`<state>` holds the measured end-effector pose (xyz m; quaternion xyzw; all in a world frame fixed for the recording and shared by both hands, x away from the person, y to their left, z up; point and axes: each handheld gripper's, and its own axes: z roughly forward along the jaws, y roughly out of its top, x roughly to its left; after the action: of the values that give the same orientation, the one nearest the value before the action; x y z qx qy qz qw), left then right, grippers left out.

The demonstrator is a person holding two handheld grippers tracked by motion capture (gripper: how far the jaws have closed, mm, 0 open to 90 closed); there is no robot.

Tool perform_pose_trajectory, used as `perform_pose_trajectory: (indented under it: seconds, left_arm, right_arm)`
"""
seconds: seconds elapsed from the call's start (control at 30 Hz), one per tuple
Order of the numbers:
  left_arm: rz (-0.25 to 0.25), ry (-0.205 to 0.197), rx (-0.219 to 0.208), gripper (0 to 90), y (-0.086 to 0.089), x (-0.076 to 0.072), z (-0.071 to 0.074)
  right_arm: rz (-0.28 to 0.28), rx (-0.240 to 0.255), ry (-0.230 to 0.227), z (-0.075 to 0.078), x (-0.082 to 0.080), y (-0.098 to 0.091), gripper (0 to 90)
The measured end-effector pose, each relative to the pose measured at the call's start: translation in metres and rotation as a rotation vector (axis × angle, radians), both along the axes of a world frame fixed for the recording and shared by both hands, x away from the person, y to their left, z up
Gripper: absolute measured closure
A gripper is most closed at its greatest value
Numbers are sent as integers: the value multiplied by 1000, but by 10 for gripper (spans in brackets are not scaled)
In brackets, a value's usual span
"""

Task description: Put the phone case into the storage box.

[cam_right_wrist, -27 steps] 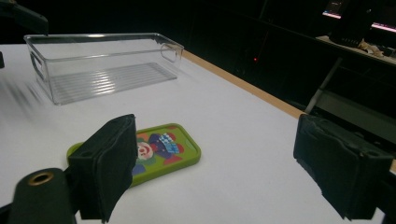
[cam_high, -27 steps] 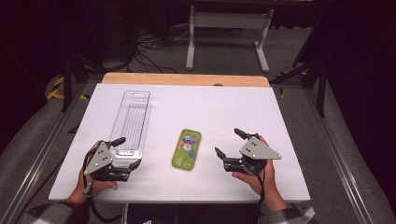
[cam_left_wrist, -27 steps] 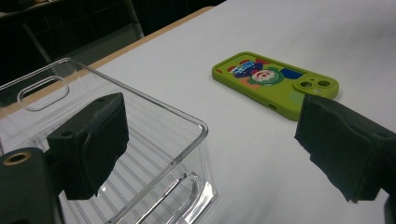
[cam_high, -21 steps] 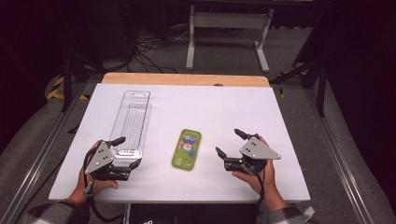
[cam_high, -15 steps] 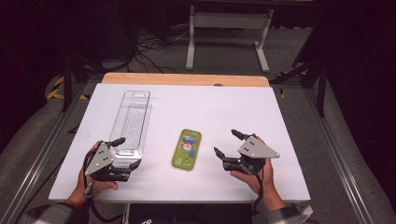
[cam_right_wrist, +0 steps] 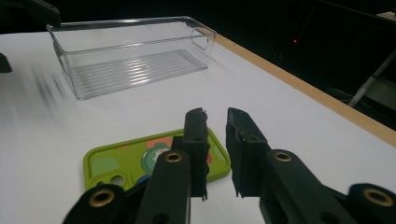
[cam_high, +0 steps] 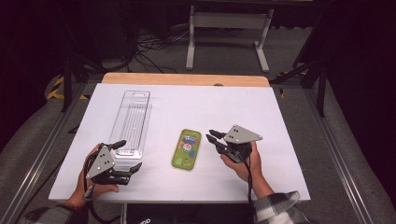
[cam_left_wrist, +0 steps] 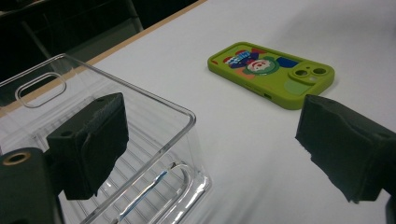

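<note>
A green phone case (cam_high: 187, 149) with a cartoon print lies flat at the table's middle front. My right gripper (cam_high: 210, 136) hovers just right of it, pointing left at it. Its jaws (cam_right_wrist: 215, 112) are almost together, with a thin gap and nothing between them, just above the green phone case's (cam_right_wrist: 126, 161) near end. My left gripper (cam_high: 130, 154) stands open at the front left. It straddles the near right corner of a long clear plastic bin (cam_high: 133, 116). In the left gripper view one pad (cam_left_wrist: 93, 140) is inside the bin wall (cam_left_wrist: 154, 100), the other outside, and the case (cam_left_wrist: 273, 72) lies beyond.
The empty clear bin (cam_right_wrist: 130, 60) runs front to back on the left of the white tabletop (cam_high: 243, 107). A wooden strip (cam_high: 187, 79) edges the far side. Beyond it are a metal stand and cables on a dark floor.
My right gripper has shifted a little left and forward toward the phone case, and its jaws have narrowed. The left gripper, bin and case have stayed put.
</note>
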<state>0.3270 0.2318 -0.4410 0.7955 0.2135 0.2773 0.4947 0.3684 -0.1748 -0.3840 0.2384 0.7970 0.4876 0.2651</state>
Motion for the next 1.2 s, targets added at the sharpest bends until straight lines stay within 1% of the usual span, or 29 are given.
perform_pose_trajectory:
  seconds: [0.03,0.07,0.13,0.17,0.23,0.3,0.4,0.47,0.5,0.53,0.57,0.63,0.73,0.77,0.8,0.83,0.9,0.97,1.07,1.1,1.13,1.2]
  left_arm:
    - [2,13,-13,95,-1,-1,-1]
    - [3,14,-11,95,0,-1,-1]
    - [5,22,-16,90,0,-2,-2]
    - [10,14,-8,90,1,-3,-1]
    - [12,23,-12,89,2,-4,-2]
    - [20,11,-5,89,5,-5,-2]
    - [30,-4,-8,89,7,-6,0]
    - [30,12,-21,89,8,-7,-1]
    - [32,4,-11,89,9,-6,-1]
    - [30,10,-19,89,9,-7,-2]
    - [30,8,-14,89,9,-7,-2]
    - [32,13,-23,88,10,-7,-1]
    - [30,6,-14,88,10,-6,-1]
    - [32,17,-20,88,9,-7,-2]
    - [32,14,-19,88,9,-7,-2]
    - [31,9,-12,88,9,-6,-2]
    - [27,14,-12,88,8,-7,-2]
    - [23,8,-5,88,8,-6,-2]
    - [23,17,-7,88,8,-6,-3]
    - [19,29,-16,88,7,-7,-4]
    - [18,18,-2,88,7,-6,-4]
    - [19,25,-4,88,7,-6,-4]
  right_arm:
    - [17,-14,18,1,11,7,856]
    - [17,-14,18,1,11,7,856]
    - [33,-26,29,2,23,15,900]
    - [42,-33,39,1,29,19,900]
    - [51,-71,49,-3,40,31,900]
    - [61,-105,65,-7,50,42,900]
    - [70,-161,77,-14,64,57,900]
    - [75,-152,94,-17,71,62,900]
    - [77,-142,115,-20,76,65,900]
    - [80,-143,127,-22,80,69,900]
    - [85,-152,135,-25,83,72,900]
    - [91,-171,142,-29,87,80,900]
    - [105,-191,159,-34,90,90,900]
    - [109,-198,163,-35,91,93,900]
    - [108,-199,174,-37,92,96,900]
    - [108,-203,178,-38,93,97,900]
    - [109,-209,194,-43,97,101,900]
    - [109,-223,202,-46,99,105,900]
    - [107,-236,209,-49,101,107,900]
    - [106,-242,212,-50,102,108,900]
    - [102,-255,215,-52,103,109,900]
    - [92,-277,227,-55,106,110,900]
